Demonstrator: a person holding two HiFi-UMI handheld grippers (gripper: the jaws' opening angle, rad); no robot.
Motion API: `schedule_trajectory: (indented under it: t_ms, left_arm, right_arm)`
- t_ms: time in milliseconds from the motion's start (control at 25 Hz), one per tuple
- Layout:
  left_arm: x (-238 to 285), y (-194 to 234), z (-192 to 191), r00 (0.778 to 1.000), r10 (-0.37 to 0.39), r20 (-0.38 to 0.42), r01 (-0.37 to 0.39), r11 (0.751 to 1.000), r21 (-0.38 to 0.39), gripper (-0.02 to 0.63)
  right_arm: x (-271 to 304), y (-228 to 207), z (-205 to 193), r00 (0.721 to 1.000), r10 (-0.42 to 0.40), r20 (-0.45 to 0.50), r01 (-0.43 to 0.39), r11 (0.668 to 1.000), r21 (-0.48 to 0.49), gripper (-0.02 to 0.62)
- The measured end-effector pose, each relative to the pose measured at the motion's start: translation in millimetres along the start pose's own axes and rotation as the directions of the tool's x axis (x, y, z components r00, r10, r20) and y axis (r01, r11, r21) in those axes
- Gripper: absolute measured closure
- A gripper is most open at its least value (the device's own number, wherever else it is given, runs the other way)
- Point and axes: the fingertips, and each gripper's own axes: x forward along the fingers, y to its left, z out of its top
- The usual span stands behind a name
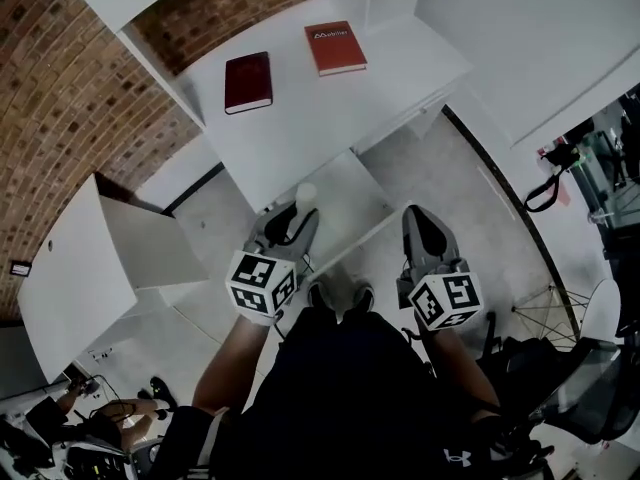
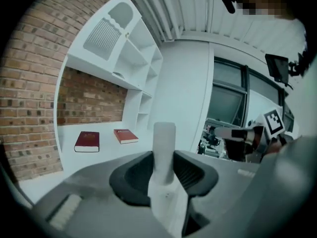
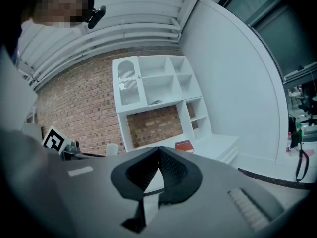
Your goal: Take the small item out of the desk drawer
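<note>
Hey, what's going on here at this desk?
A person at a white desk holds a gripper in each hand. The left gripper is shut on a small white cylinder, up over the open drawer. The right gripper is shut and empty. Two red books lie on the desk.

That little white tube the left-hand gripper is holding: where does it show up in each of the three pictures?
Head view: the white tube sits near centre, at the tips of the left gripper.
Left gripper view: the white tube is dead centre, upright between the jaws.
Right gripper view: the white tube is tiny, left of centre.
Shared landmark: the bright red book.
</note>
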Motion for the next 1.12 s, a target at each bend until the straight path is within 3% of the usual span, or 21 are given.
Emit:
schedule_trajectory:
  t_ms: [320, 720, 1120]
  left_arm:
    - [-29.7, -16.8, 37.0, 0.993, 0.011, 0.12, -0.003, 0.998, -0.063, 0.466]
    - [-29.8, -42.1, 94.9, 0.97, 0.001, 0.244, -0.009, 0.999, 0.032, 0.466]
    - [-30.2, -40.6, 122.5, 0.956, -0.012, 0.292, 0.0, 0.999, 0.043, 0.466]
  right_arm:
    - [5.1, 16.4, 24.1, 0.996, 0.067, 0.051, -0.065, 0.997, -0.035, 0.594]
    - [-2.4, 17.9, 60.3, 0.987, 0.103, 0.126, -0.088, 0.989, -0.118, 0.594]
    - [4.3, 22.7, 85.9, 0.98, 0.112, 0.163, -0.086, 0.983, -0.16, 0.594]
